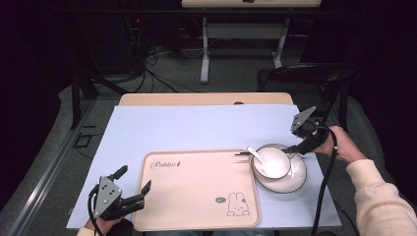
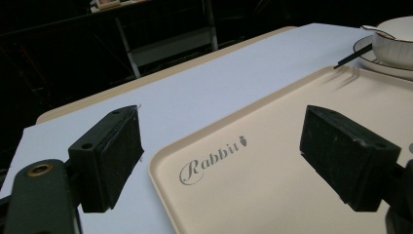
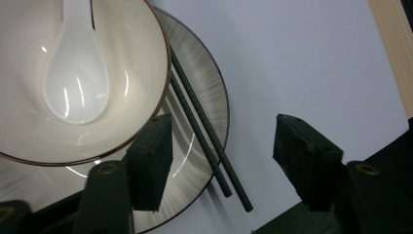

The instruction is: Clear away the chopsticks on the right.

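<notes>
A beige serving tray (image 1: 196,196) printed with the word "Rabbit" and a small cartoon rabbit (image 1: 236,204) lies on a pale blue sheet (image 1: 196,128) that covers most of the wooden table (image 1: 206,99). Taking the tray as the landmark, a striped, dark-rimmed plate (image 1: 295,178) sits on the sheet just beside its right edge, and a cream bowl (image 1: 271,162) stands on that plate. A white ceramic spoon (image 1: 254,154) rests in the bowl with its handle leaning toward the tray. A pair of black chopsticks (image 3: 207,131) lies across the plate's rim next to the bowl; in the high view their thin ends reach over the tray's far right corner.

The left gripper (image 1: 133,188) hovers at the tray's near left corner, held by a hand at the bottom edge of the high view. Its jaws stand wide apart and hold nothing. In the left gripper view, one jaw hangs over the blue sheet and the other over the tray's surface, with the "Rabbit" lettering (image 2: 209,159) between them.

The right gripper (image 1: 298,147) is on the far side of the plate from the tray, held by the person's right hand (image 1: 339,142) in a cream sleeve. Its jaws are also spread apart. In the right gripper view they straddle the thicker ends of the chopsticks without touching them, one jaw over the plate and the other over the sheet.
</notes>
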The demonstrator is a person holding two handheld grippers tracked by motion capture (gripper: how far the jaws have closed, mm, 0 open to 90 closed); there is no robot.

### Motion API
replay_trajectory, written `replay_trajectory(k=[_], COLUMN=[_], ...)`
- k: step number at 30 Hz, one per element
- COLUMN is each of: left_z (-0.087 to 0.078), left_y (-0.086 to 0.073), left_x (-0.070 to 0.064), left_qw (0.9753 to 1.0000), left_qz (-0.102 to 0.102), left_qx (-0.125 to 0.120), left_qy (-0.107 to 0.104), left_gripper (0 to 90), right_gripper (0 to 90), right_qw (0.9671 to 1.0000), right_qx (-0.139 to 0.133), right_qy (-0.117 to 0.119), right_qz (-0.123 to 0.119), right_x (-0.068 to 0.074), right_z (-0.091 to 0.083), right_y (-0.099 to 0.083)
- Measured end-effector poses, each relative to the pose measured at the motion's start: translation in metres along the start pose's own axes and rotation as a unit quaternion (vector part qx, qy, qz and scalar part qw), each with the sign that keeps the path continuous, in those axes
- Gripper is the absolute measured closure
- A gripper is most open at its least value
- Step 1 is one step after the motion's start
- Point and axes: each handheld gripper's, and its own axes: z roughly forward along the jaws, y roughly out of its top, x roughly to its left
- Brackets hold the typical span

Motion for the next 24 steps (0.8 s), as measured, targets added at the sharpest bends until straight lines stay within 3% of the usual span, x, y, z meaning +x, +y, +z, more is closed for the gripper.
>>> replay_trajectory(k=[3,5,11,16,19,24], left_z=[0.000,0.000,0.000,0.000,0.000,0.000], left_y=[0.000,0.000,0.000,0.000,0.000,0.000], left_x=[0.000,0.000,0.000,0.000,0.000,0.001], left_qw=[1.0000,1.0000,1.0000,1.0000,1.0000,1.0000], left_qz=[-0.001,0.000,-0.001,-0.002,-0.002,-0.003], left_qx=[0.000,0.001,0.001,0.000,0.001,-0.001], left_qy=[0.000,0.000,0.000,0.001,0.001,0.001], left_gripper=[15.5,15.5,15.5,15.5,15.5,15.5], right_gripper=[54.5,63.7,74.8,76.5,77.9,78.6], right_qw=[0.9981,0.9950,0.9914,0.9882,0.9855,0.9856], right_qx=[0.046,0.073,0.089,0.101,0.116,0.105], right_qy=[-0.001,0.013,0.033,0.045,0.044,0.037], right_qz=[-0.042,-0.067,-0.090,-0.106,-0.115,-0.127], right_x=[0.002,0.004,0.005,0.008,0.010,0.010], right_z=[0.013,0.027,0.042,0.049,0.053,0.053], right_y=[0.003,0.003,0.005,0.008,0.009,0.010])
